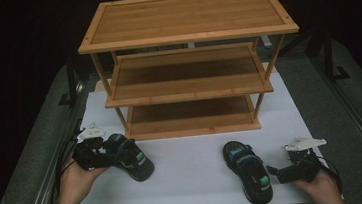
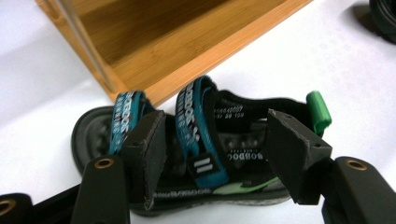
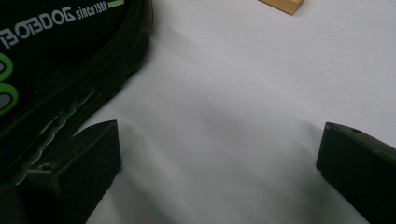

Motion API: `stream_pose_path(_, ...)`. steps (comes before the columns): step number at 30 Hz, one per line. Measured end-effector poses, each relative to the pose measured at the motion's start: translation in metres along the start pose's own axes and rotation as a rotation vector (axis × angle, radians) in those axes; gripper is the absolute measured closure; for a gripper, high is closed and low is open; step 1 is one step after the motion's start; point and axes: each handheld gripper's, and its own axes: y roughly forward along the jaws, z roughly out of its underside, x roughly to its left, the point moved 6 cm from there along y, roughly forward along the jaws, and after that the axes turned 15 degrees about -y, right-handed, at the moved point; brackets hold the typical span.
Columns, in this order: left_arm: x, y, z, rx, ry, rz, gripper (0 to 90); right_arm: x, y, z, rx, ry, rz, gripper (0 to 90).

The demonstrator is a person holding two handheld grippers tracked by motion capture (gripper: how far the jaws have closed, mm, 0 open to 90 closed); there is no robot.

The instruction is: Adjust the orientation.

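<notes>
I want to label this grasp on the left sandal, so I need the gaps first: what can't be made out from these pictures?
- Left gripper on the left sandal: in the left gripper view the jaws straddle it, but pad contact is unclear; in the high view it is too small.
- Right sandal: cut off by the right gripper view's edge.
- Shelf: its back legs are hidden by its boards in the high view.
</notes>
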Motion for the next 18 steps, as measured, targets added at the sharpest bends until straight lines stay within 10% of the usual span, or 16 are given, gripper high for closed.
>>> stream_pose_path(18,0.009,0.028,-0.006,0.115,-0.014,-0.026,51.8,0.0,0.0,0.0,0.001,0.002,0.0,0.0)
